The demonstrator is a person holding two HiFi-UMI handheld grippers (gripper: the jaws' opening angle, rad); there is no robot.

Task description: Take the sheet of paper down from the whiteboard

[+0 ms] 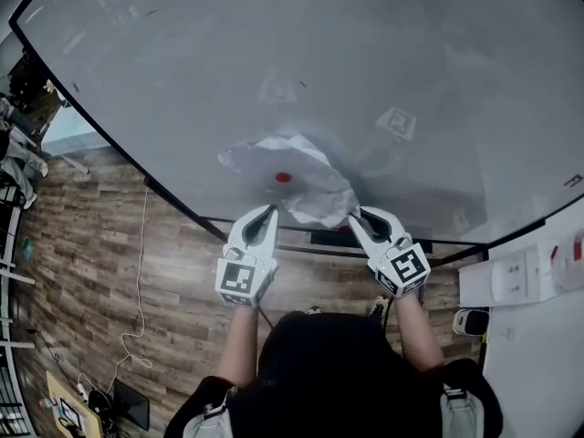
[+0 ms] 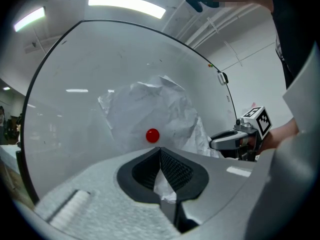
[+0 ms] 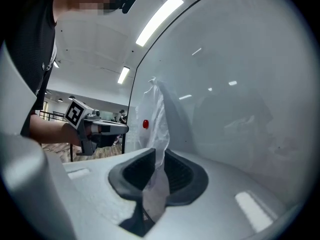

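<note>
your left gripper [image 2: 160, 151] is clamped tight, its dark pads meeting on a white fold of the sheet of paper [image 1: 319, 194]. your right gripper [image 3: 159, 154] is not clamped: its jaws stand a little apart, and the sheet's edge hangs down through the gap without both pads pressing on it. both tools point level at the whiteboard [image 1: 274, 62], side by side at the sheet's lower edge, left at the lower left corner and right at the lower right. from there the crumpled sheet runs on ahead of the jaws, flat to the board, its long side lying across from one gripper to the other. a red magnet [image 1: 283, 177] pins it just beyond the jaws and between the two tools, closer to your left one. that is what the next move turns on: the only firm hold sits near the magnet, so the pull probably has to come from the left, straight back off the board, unless the right closes first. the head view gives you this layout but not what the jaws are doing. the left gripper view shows the sheet face on with the magnet above the pinch. the right gripper view shows it edge on, bulging off the board.
</note>
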